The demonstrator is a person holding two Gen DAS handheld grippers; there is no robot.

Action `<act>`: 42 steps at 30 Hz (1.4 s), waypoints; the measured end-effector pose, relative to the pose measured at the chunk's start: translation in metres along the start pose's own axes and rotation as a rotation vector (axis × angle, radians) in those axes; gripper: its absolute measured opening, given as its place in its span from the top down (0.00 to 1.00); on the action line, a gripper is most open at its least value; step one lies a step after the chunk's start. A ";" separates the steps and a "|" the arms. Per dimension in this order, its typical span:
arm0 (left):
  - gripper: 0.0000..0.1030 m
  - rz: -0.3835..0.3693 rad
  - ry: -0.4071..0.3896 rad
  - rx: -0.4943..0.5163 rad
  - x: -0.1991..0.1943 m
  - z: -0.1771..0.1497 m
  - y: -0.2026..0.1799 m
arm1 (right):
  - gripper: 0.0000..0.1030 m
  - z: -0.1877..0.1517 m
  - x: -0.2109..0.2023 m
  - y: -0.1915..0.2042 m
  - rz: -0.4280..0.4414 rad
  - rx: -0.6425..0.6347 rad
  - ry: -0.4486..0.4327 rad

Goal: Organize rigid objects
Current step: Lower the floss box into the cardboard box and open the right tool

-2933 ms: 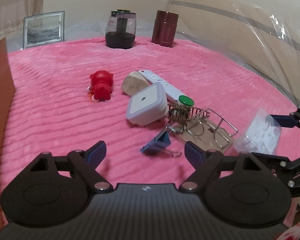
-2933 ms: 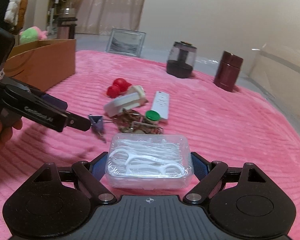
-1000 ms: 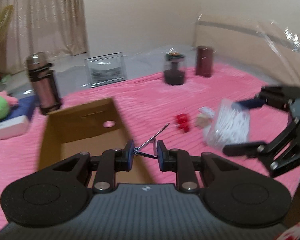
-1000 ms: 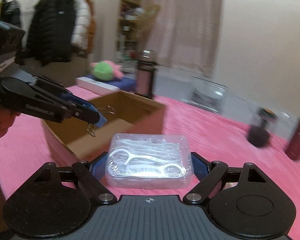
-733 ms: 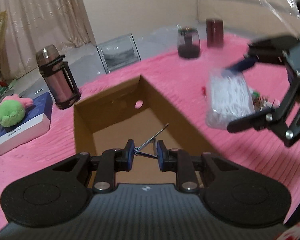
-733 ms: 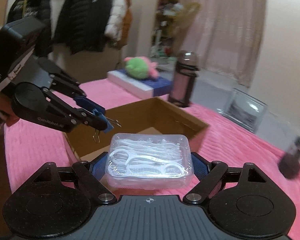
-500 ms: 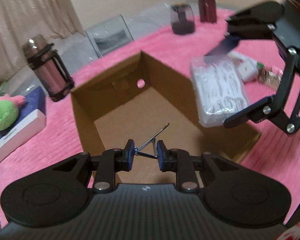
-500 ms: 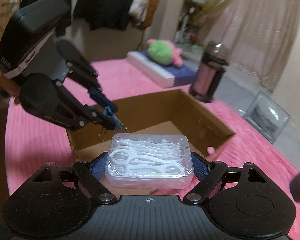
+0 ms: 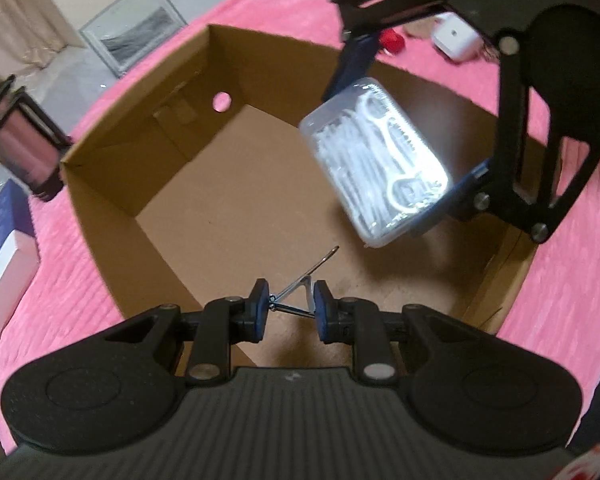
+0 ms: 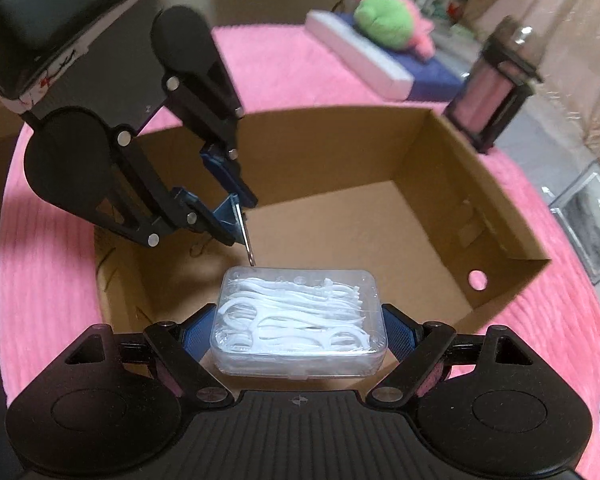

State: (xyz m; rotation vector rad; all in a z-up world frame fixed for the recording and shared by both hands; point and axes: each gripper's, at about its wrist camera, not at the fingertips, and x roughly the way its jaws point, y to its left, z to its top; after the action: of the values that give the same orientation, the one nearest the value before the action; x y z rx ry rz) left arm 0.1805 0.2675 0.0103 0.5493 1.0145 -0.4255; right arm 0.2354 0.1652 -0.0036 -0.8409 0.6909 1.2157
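My left gripper [image 9: 289, 307] is shut on a blue binder clip [image 9: 300, 290] and holds it over the open cardboard box [image 9: 148, 136]; the clip's wire handle sticks forward. In the right wrist view the left gripper [image 10: 232, 216] hangs above the box's near left corner with the binder clip [image 10: 230, 210] in it. My right gripper [image 10: 298, 326] is shut on a clear floss pick box [image 10: 300, 320], held above the cardboard box [image 10: 460, 184]. In the left wrist view the floss pick box [image 9: 376, 164] hangs over the right half of the cardboard box.
The cardboard box sits on a pink blanket [image 9: 60, 288]. A red toy [image 9: 392, 42] and a white device [image 9: 456, 40] lie beyond it. A flask [image 10: 496, 92], a framed picture [image 9: 134, 28] and a book with a plush toy [image 10: 392, 20] stand around it.
Both grippers have carried their objects from the pile to over the cardboard box and have come lower and closer to it. Both grips are unchanged.
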 end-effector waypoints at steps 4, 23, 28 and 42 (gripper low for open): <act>0.81 -0.027 0.051 0.061 0.012 0.002 -0.001 | 0.20 0.007 0.020 -0.006 0.033 -0.037 0.072; 0.81 -0.127 0.187 0.106 0.054 0.005 0.007 | 0.20 0.013 0.078 -0.014 0.084 -0.110 0.305; 0.81 -0.141 0.200 0.104 0.060 0.005 0.011 | 0.20 0.016 0.083 -0.018 0.096 -0.101 0.338; 0.80 -0.134 0.190 0.090 0.061 0.004 0.011 | 0.20 0.016 0.081 -0.016 0.102 -0.089 0.323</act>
State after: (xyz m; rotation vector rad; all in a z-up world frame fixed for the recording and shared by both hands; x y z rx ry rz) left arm 0.2181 0.2686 -0.0387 0.6129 1.2232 -0.5475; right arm 0.2692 0.2180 -0.0600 -1.1015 0.9553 1.2199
